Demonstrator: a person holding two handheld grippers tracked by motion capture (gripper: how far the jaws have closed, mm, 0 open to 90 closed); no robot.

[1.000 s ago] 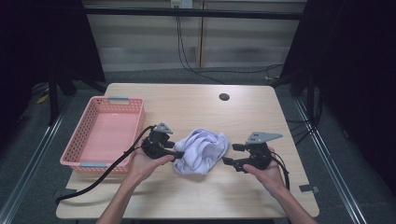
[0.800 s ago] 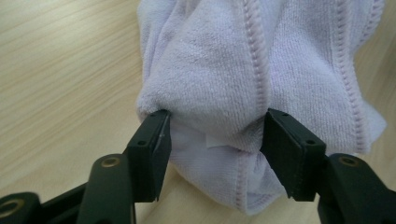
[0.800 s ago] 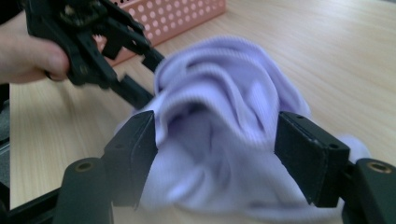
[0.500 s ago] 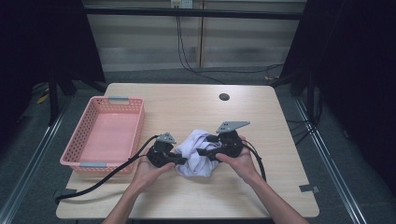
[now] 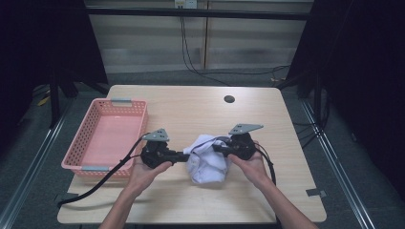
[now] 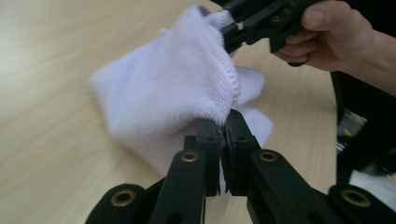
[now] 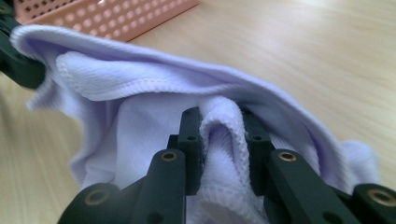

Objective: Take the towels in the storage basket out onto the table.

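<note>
The cloth [image 5: 206, 164] hangs between my two grippers, left gripper [image 5: 184, 156] clamped on its left edge, right gripper [image 5: 216, 148] just closing on a fold at its right.

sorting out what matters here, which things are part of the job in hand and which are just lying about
In the job:
- white towel
- left hand-held gripper, shut on the towel's edge
- right hand-held gripper, shut on a fold of it

Lying about:
- pink basket
- table
</note>
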